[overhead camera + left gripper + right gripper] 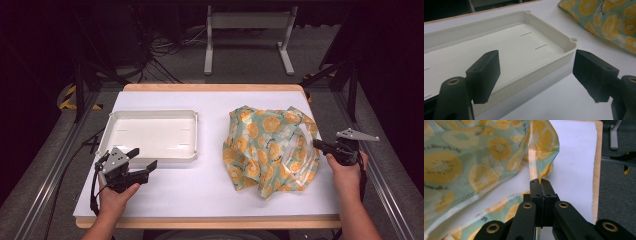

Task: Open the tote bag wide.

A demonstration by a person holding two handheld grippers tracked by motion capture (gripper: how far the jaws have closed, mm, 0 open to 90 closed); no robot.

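Table (200,195): white top with a wooden edge showing at the near and far sides; it carries two items, well apart from each other.

Cloth bag (270,150): lies crumpled on the right half of the table; teal ground printed with orange and kiwi slices, pale trim along the hems; part of it looks like clear film. Small dark script is printed among the fruit, visible in the right gripper view (451,148); too small and blurred to read. No brand or label legible.

Tray (152,134): white, rectangular, shallow, rounded corners, on the left half of the table; thin slots in its floor and a small round boss at each visible corner, seen in the left gripper view (549,37); no writing or marking on it.

Left gripper (141,159): held in the left hand (116,195) just in front of the tray's near left corner; jaws spread wide, nothing between them; in its own view (536,72) the tray's near wall lies beyond the gap, not touched.

Right gripper (317,145): held in the right hand (347,170) at the bag's right edge; jaws pressed together (541,182), pinching a narrow fold of the bag's trimmed hem, which rises from the tips.
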